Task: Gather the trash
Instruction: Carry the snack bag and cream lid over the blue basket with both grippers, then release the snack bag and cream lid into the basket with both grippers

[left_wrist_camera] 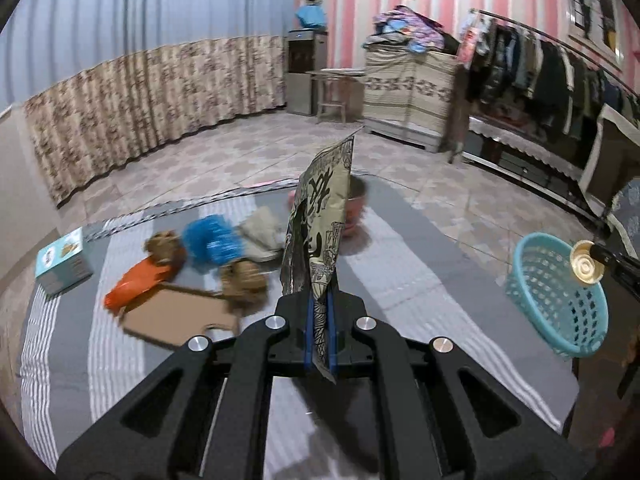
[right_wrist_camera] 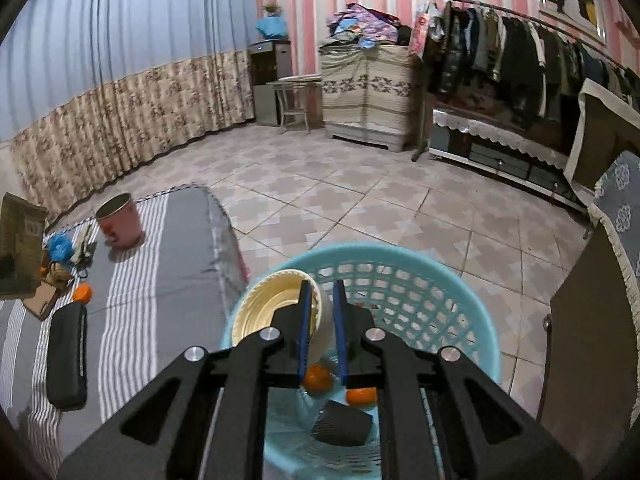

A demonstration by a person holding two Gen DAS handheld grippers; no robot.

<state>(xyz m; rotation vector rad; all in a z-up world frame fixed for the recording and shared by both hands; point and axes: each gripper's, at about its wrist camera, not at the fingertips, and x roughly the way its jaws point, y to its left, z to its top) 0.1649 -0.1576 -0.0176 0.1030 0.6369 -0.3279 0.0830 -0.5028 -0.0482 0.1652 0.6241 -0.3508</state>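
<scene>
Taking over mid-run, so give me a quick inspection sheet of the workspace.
Surface: grey striped mattress on tiled floor.
Job's things: printed wrapper upright in left claw; cream cup in right claw, over blue basket that holds orange pieces and a dark item.
Clutter: blue wad, orange bag, cardboard, teal box, pink cup, black case.
Grippers: both shut on loads.
Cables: nothing seen.
Surroundings: curtains, clothes rack, cabinet.

Turquoise lattice basket [right_wrist_camera: 420, 280], grey-striped mattress [right_wrist_camera: 160, 280]
</scene>
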